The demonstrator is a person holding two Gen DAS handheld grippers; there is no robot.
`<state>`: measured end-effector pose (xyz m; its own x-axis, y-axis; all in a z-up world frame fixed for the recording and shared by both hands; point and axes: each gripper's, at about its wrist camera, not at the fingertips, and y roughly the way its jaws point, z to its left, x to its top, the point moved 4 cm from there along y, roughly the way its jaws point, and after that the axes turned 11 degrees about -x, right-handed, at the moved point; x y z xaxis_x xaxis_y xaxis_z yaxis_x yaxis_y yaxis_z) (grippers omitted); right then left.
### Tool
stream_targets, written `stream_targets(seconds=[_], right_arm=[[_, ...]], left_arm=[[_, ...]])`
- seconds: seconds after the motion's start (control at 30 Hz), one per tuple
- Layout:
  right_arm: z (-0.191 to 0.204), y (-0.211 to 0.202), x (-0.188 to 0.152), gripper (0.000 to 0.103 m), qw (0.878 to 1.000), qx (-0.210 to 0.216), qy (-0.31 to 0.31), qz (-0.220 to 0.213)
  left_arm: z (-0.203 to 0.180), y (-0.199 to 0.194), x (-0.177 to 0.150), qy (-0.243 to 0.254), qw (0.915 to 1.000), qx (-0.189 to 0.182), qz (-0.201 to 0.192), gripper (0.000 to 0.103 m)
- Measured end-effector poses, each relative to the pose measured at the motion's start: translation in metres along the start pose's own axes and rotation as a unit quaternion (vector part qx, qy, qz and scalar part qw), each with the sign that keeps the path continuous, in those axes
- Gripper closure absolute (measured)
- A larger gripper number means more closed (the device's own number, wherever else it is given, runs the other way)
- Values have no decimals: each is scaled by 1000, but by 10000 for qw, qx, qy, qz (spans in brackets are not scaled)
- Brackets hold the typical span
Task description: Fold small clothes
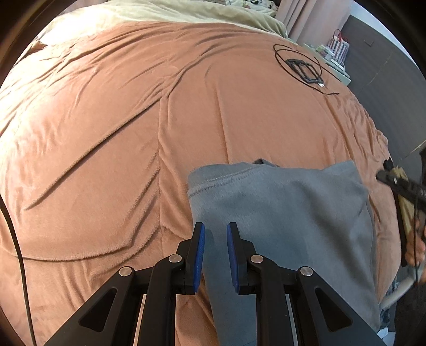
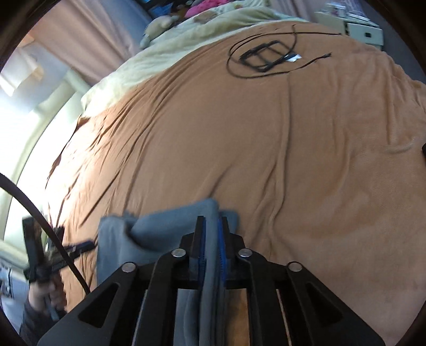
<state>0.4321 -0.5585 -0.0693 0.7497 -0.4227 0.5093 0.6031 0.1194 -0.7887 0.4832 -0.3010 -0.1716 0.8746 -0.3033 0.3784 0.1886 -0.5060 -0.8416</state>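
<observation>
A grey fleece garment (image 1: 279,213) lies at the near right of a bed covered by an orange blanket (image 1: 106,159). Its stitched hem runs along the far left edge, and its right side reaches close to the blanket's right edge.

The left gripper (image 1: 215,234) has its jaws narrowed, with a strip of the grey cloth between the blue pads (image 1: 200,252); the cloth appears pinched. The right gripper (image 2: 211,226) is closed tight on a folded edge of the same garment (image 2: 165,226), which bunches to its left.

A coiled black cable (image 1: 298,66) with black frames inside its loop sits far right on the blanket, well apart from the garment. The blanket's left and middle stretches are open, creased only. A pale yellow cover (image 1: 186,13) borders the far edge.
</observation>
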Motion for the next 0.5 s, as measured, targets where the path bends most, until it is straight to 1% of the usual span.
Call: stream_targets(seconds=[0.13, 0.2, 0.33, 0.5], right_arm=[[6, -2, -11, 81, 9992, 322, -51, 210], [8, -1, -12, 80, 9988, 425, -91, 235], [6, 8, -16, 80, 9980, 444, -166, 427], [6, 22, -19, 80, 9968, 449, -112, 652]], left_arm=[[2, 1, 2, -85, 10000, -12, -35, 85], [2, 2, 2, -74, 10000, -15, -30, 84], [3, 5, -1, -113, 9999, -28, -5, 85], [7, 11, -3, -161, 9999, -21, 46, 85]])
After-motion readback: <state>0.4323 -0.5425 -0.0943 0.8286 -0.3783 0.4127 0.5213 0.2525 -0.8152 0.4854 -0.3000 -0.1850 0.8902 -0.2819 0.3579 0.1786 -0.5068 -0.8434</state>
